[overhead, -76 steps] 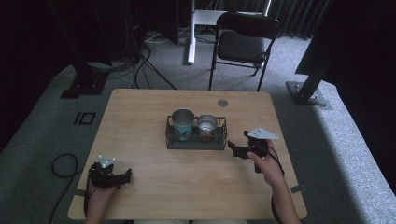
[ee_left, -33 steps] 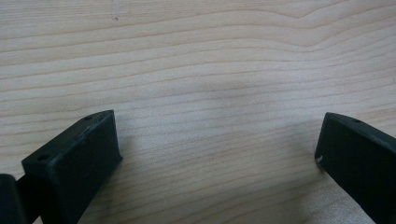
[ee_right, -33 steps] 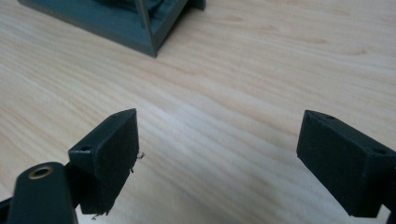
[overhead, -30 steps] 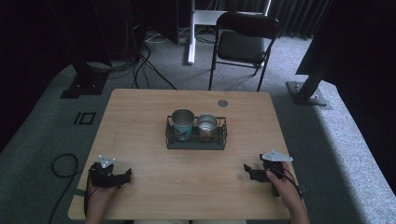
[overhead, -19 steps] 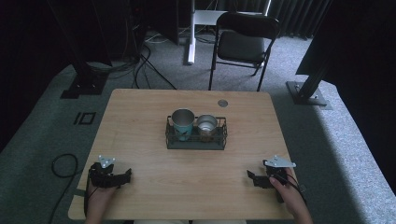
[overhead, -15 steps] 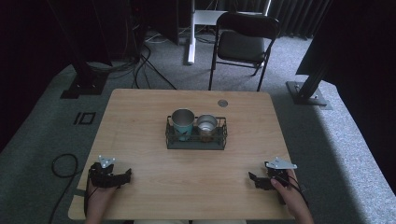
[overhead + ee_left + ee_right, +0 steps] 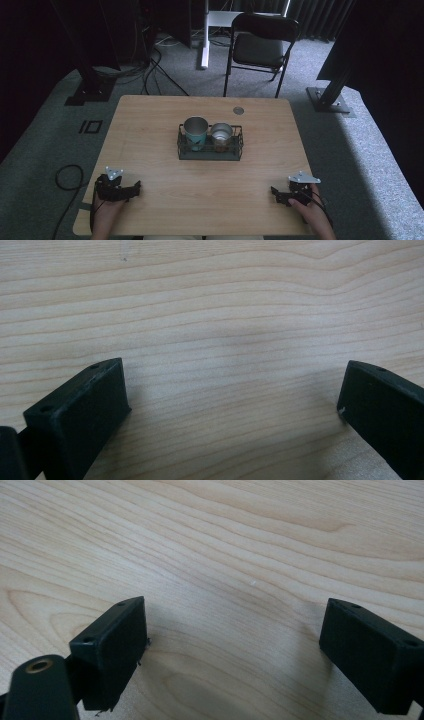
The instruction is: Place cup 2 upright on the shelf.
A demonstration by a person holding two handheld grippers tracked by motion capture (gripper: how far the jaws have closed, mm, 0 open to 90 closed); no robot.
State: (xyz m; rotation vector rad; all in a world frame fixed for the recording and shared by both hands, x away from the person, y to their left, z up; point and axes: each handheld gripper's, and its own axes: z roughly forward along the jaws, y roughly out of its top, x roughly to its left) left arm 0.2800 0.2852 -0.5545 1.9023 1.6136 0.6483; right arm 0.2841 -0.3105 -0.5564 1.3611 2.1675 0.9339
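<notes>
Left black two-jaw gripper (image 7: 131, 190) held low near the person's own edge, jaws pointing toward the right side; in its own view (image 7: 232, 405) the jaws stand wide apart with nothing between them. Right black two-jaw gripper (image 7: 276, 194) held low on the opposite side, jaws pointing left, likewise spread and empty (image 7: 235, 645). Right hand (image 7: 309, 210) wraps the rear of its gripper; both forearms enter from the bottom.

Wooden table (image 7: 165, 135), wire basket (image 7: 210, 150) centred

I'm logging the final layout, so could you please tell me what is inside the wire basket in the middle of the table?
The wire basket holds two metal cups: a teal cup on the left and a shorter cup beside it. The basket floor beneath them is covered.
</notes>
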